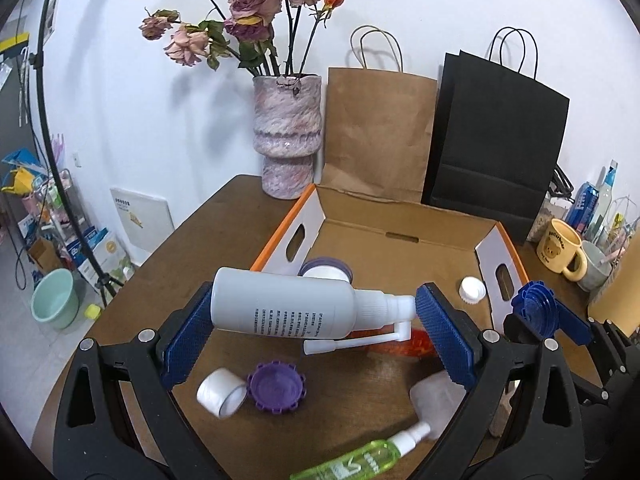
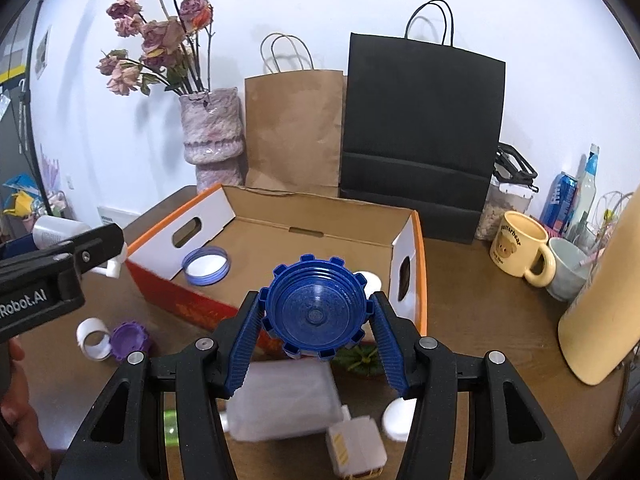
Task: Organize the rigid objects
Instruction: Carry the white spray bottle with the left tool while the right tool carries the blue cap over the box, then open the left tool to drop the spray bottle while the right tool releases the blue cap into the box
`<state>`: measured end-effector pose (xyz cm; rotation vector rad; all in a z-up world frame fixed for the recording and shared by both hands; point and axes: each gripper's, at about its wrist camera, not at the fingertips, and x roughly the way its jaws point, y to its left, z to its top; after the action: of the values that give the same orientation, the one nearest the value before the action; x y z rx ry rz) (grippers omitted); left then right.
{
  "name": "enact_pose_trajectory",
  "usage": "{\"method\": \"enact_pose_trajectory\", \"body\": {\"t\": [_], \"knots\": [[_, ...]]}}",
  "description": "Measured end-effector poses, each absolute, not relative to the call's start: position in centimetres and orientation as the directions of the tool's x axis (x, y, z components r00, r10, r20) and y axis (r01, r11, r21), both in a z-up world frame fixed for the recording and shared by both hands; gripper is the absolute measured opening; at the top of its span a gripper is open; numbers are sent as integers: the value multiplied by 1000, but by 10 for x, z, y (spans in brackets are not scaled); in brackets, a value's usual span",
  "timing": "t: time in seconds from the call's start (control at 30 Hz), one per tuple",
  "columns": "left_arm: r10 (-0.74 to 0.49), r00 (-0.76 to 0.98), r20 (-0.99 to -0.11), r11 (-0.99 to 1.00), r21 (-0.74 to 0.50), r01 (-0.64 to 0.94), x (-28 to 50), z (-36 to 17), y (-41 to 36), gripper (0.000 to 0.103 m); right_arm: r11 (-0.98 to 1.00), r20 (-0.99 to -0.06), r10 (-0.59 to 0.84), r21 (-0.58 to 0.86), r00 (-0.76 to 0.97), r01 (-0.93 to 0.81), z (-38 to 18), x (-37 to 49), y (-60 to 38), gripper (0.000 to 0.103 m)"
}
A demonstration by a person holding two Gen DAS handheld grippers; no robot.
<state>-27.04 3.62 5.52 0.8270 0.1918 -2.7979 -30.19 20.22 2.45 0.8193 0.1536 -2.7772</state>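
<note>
Two grippers are carrying loads: left gripper (image 1: 314, 330) jaws are clamping a white plastic spray bottle (image 1: 284, 304) lengthwise, right gripper (image 2: 316, 328) jaws are pinching a blue ridged cap (image 2: 316, 314), both just near of the open cardboard box (image 2: 320, 224).

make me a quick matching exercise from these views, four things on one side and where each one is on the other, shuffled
Things:
1. white spray bottle
2. blue cap
3. purple cap
4. yellow mug

Places:
A. on the table in front of the cardboard box, beside a white ring
B. on the table to the right of the box
C. held across the left gripper
D. held in the right gripper

Pairs: 1-C, 2-D, 3-A, 4-B
</note>
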Motion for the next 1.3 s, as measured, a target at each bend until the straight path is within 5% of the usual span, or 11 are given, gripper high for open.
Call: {"method": "enact_pose_trajectory", "body": {"t": [1.3], "knots": [[-129, -777, -616, -983, -25, 183, -385, 29, 21, 96, -956, -669, -175, -61, -722, 288, -9, -413, 176, 59]]}}
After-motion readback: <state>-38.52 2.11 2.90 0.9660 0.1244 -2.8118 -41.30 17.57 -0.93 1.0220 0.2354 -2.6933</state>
